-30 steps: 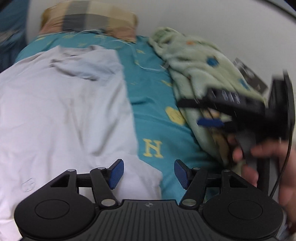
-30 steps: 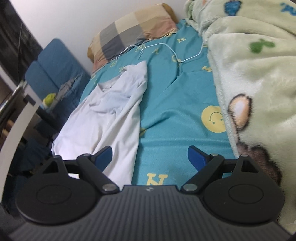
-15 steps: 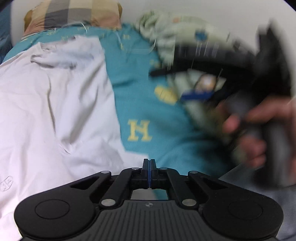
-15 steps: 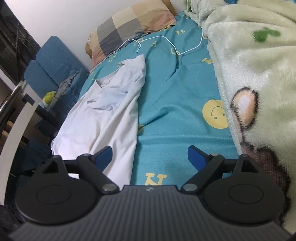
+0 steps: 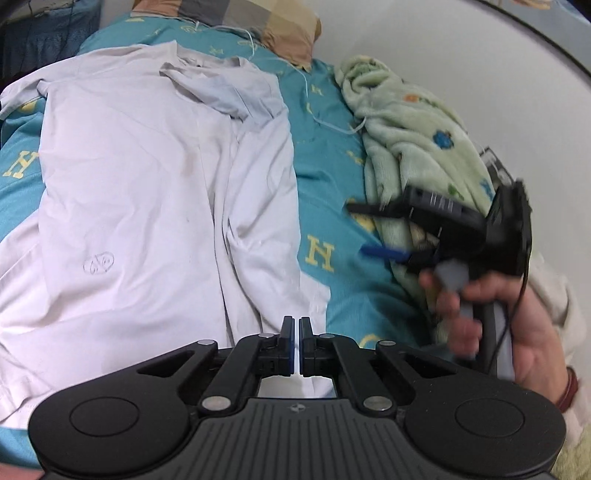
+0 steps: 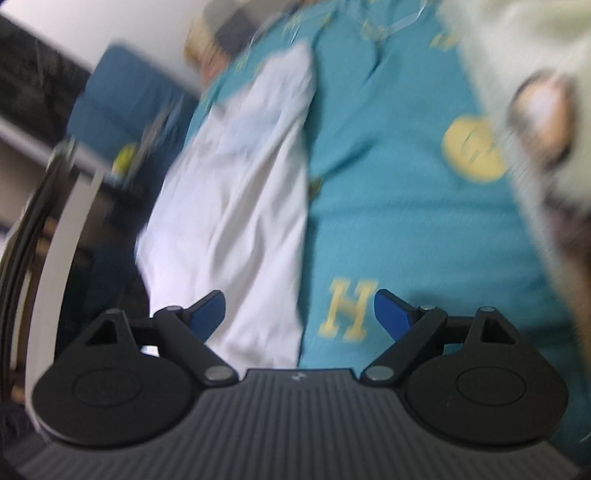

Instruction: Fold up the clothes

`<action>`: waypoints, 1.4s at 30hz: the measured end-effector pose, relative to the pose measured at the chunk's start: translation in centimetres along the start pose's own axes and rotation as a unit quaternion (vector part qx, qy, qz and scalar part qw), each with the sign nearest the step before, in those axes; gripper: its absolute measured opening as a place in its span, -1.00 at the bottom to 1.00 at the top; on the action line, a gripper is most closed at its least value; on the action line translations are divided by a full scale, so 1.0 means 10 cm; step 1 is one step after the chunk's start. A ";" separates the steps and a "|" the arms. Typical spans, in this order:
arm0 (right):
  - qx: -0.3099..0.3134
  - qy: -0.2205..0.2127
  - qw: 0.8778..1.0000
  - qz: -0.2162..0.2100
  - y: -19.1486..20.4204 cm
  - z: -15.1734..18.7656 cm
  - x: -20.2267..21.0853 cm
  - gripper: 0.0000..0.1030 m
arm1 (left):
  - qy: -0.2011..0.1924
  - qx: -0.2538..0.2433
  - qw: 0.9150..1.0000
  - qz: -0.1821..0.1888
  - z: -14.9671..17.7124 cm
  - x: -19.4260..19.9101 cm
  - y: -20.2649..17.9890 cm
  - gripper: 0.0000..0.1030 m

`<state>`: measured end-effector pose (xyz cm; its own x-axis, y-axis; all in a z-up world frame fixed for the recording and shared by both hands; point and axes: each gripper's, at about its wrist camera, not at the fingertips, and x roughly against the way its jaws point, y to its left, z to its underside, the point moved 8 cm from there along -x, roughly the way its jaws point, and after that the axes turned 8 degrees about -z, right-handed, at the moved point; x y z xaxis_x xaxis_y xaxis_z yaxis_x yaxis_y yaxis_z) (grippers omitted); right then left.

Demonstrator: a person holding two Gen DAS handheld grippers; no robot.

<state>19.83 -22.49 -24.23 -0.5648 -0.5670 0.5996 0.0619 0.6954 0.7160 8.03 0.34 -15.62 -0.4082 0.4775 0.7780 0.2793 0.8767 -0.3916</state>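
A white shirt (image 5: 140,206) lies spread on the teal bed sheet (image 5: 332,177), collar toward the pillow. My left gripper (image 5: 294,343) is shut over the shirt's near right hem corner; whether cloth is pinched between the pads is hidden. My right gripper (image 6: 299,314) is open, hovering above the shirt's right edge (image 6: 240,221) and the sheet; its view is motion-blurred. It also shows in the left wrist view (image 5: 376,232), held by a hand to the right of the shirt.
A green fleece blanket (image 5: 413,147) lies along the right by the wall. A checked pillow (image 5: 255,18) and a white cable (image 5: 314,107) lie at the head. A blue chair (image 6: 129,99) stands beside the bed's left edge.
My left gripper closed from open a second ago and has shifted along the shirt's hem. My right gripper is moving quickly, staying open, now lower and nearer the shirt's edge.
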 end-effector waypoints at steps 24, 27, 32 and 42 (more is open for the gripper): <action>0.313 0.203 0.925 0.063 1.16 1.28 -0.12 -0.91 | -0.089 0.131 0.987 0.040 -0.41 0.33 0.58 -0.55; 0.328 0.227 0.915 0.063 1.22 1.58 -0.38 -0.91 | -0.088 0.128 0.987 0.033 -0.38 0.34 0.59 -0.55; 0.294 0.235 0.925 0.045 1.18 1.57 -0.51 -0.85 | -0.083 0.128 0.988 0.021 -0.32 0.34 0.65 -0.44; 0.145 0.133 0.978 -0.071 0.92 0.53 0.12 0.21 | -0.076 0.109 0.991 0.011 -0.24 0.32 0.48 -0.21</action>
<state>15.38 -14.44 -18.81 -0.3147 -0.7345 0.6012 -0.2584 0.6758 0.6903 10.13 5.93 -13.86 -0.5351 0.4848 0.6918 0.1024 0.8501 -0.5165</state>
